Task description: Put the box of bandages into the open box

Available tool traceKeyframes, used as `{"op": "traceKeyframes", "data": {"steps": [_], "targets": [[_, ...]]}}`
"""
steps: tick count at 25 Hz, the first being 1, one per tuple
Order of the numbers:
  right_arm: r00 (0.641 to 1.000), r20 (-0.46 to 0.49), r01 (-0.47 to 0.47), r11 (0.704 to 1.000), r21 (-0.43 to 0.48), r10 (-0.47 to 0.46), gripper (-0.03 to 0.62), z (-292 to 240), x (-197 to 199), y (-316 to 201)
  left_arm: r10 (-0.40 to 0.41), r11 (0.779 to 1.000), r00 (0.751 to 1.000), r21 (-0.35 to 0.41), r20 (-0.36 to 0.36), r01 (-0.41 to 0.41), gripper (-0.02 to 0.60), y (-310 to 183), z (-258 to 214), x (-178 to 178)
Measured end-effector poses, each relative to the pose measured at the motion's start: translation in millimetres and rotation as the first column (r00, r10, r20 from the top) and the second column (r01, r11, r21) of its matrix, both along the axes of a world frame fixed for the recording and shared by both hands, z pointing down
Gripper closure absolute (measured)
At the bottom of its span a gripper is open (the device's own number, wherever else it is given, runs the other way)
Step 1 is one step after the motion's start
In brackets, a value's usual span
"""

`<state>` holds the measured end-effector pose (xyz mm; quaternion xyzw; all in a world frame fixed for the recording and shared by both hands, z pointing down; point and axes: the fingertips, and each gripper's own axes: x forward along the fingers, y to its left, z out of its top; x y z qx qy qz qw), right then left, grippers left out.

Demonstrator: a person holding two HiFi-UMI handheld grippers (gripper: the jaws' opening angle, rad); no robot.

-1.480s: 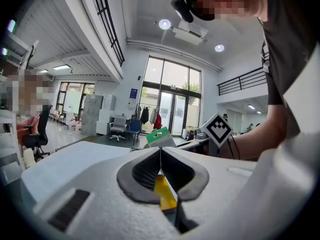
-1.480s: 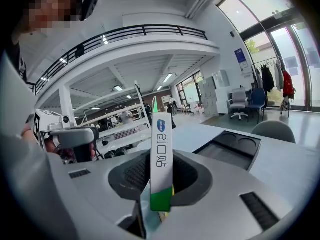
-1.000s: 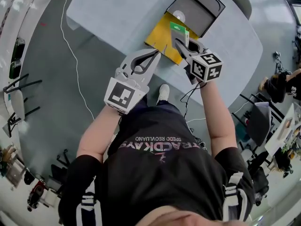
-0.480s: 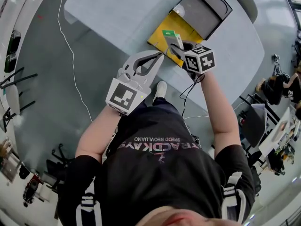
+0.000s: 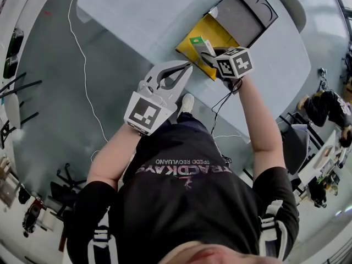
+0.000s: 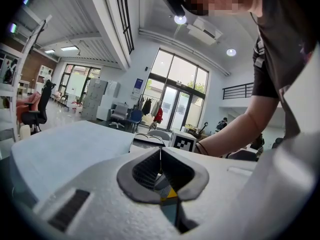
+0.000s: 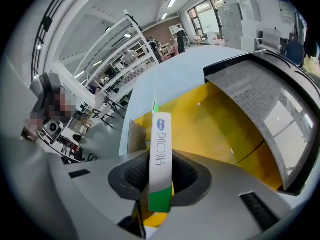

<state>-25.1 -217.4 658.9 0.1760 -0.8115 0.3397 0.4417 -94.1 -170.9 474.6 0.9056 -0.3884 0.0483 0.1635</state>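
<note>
My right gripper (image 5: 204, 53) is shut on the bandage box (image 5: 198, 43), a slim white and green carton (image 7: 160, 159) held upright on its narrow edge between the pads. It hangs over the near part of the open yellow box (image 5: 208, 38), whose yellow floor (image 7: 220, 124) fills the right gripper view. The box's dark lid (image 5: 245, 12) stands open behind it. My left gripper (image 5: 186, 68) sits at the table's near edge, left of the yellow box, with its jaws closed together and nothing between them.
The light grey table (image 5: 148, 10) stretches left and back of the box. A small white disc (image 5: 209, 12) lies beside the lid. A white cable (image 5: 82, 65) runs along the floor on the left. Chairs and people are on the far right.
My right gripper has carried the bandage box a little to the left and nearer, over the front of the yellow box. The left gripper has stayed put.
</note>
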Motion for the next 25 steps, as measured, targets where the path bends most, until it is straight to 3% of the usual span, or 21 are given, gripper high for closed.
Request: {"op": "traceKeyframes", "data": {"steps": [4,12,18,25], "targets": [[1.0,0.005,0.006,0.998,-0.055,-0.005,0.503,5,-2,-2,-0.021,1.0,0.999,-0.023,-0.03,0.021,0.563,-1,3,-2],[0.999,-0.018,0.028,0.996,-0.089,-0.03,0.503,9,0,-8,-0.017,0.999,1.0,-0.034,-0.016,0.016,0.563,-4,10,-10],[0.998,-0.038,0.038,0.997,-0.062,-0.041,0.486,9,1,-18,-0.024,0.998,0.999,-0.056,-0.031,0.022,0.563,-5,11,-8],[0.995,-0.098,0.037,0.999,0.018,-0.035,0.418,11,8,-27,-0.029,0.998,0.999,-0.062,-0.029,0.027,0.563,-4,15,-10]]}}
